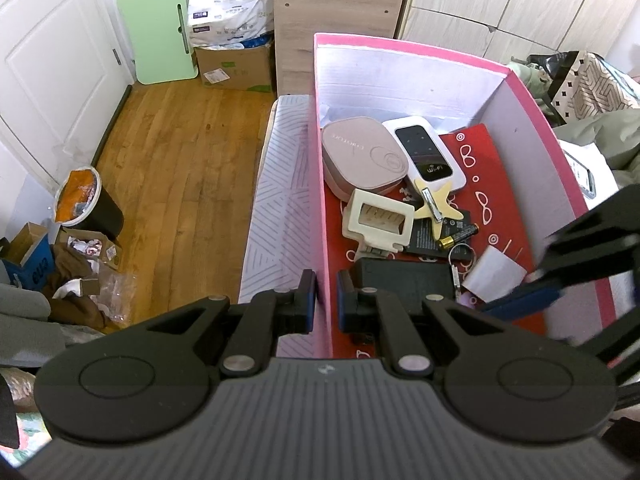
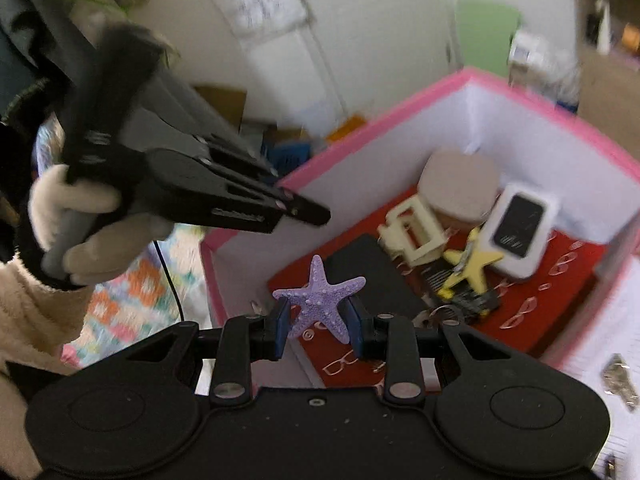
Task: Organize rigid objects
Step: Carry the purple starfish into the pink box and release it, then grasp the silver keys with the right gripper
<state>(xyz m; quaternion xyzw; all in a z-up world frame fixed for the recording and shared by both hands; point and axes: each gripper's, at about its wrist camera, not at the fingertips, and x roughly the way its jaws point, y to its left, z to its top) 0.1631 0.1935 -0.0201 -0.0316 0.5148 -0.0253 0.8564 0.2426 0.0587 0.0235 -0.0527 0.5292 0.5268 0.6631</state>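
Right wrist: purple starfish [image 2: 320, 303] pinched in right gripper [image 2: 319, 326], above pink box [image 2: 532, 92] near corner; left gripper [image 1: 326, 300] astride box wall, slightly parted, empty.

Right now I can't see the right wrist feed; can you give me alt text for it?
The right gripper holds a purple starfish between its fingers above a pink box with a red floor. Inside lie a yellow starfish, a white Wi-Fi device and a cream frame; the left gripper hovers at the box's edge.
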